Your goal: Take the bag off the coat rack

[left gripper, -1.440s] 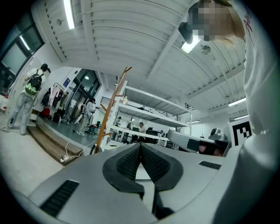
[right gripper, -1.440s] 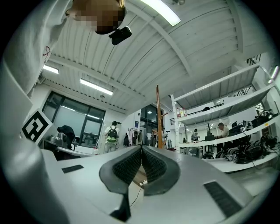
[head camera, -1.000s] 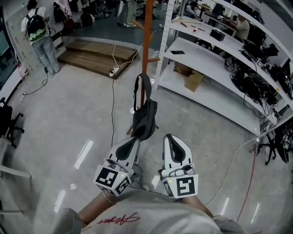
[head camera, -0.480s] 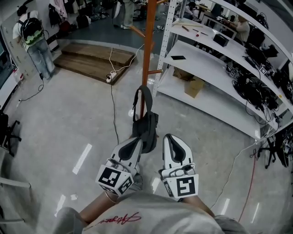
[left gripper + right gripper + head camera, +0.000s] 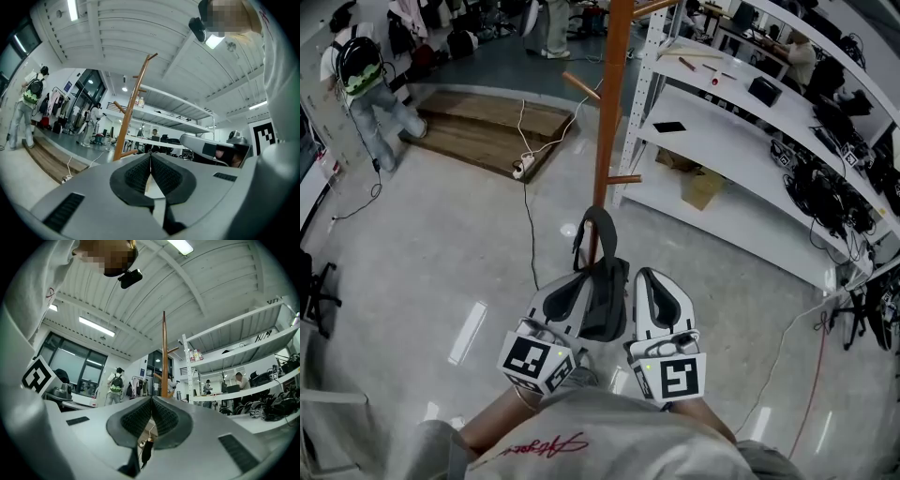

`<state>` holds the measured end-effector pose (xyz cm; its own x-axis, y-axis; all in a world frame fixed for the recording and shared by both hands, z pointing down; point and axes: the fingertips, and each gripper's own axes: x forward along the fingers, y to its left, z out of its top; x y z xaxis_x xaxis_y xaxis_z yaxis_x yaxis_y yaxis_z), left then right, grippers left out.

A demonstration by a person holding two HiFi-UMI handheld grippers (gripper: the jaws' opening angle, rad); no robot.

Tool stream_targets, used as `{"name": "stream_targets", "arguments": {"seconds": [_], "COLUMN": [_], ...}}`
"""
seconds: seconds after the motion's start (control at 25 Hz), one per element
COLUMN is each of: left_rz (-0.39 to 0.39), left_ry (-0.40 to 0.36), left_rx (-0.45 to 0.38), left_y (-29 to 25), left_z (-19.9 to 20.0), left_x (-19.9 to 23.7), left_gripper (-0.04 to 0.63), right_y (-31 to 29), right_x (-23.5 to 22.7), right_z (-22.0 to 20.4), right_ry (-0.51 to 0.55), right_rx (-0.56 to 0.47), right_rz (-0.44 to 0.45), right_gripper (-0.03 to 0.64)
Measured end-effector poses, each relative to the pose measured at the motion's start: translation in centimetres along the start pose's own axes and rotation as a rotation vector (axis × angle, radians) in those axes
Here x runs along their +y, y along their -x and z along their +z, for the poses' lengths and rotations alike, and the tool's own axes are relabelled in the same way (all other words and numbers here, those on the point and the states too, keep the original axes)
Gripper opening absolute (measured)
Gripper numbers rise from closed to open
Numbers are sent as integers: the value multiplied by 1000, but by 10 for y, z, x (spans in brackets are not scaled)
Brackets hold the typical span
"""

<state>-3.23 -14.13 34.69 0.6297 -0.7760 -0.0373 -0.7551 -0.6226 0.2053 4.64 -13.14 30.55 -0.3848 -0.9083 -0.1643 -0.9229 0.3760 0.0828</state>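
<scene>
Fingers on both the left gripper (image 5: 579, 285) and the right gripper (image 5: 649, 281) are clenched together on nothing — the black bag (image 5: 607, 298) hangs just between them, its strap looped up toward the orange coat rack (image 5: 612, 103) pole, above the grey floor (image 5: 441, 244).

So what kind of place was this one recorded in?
Likely a lab or workshop: white metal shelving loaded with electronics and cables, a polished floor with trailing cords, and a freestanding coat rack.
</scene>
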Motion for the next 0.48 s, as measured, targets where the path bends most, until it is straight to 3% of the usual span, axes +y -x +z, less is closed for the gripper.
{"name": "stream_targets", "arguments": {"seconds": [0.48], "left_rz": [-50], "left_ry": [16], "left_rx": [37], "left_y": [-53], "left_z": [-2], "left_x": [49], "left_gripper": [18], "right_y": [-61], "right_x": [-23], "right_z": [-24], "right_ry": [-16], "right_rx": [35], "right_rz": [-69], "right_gripper": [17]}}
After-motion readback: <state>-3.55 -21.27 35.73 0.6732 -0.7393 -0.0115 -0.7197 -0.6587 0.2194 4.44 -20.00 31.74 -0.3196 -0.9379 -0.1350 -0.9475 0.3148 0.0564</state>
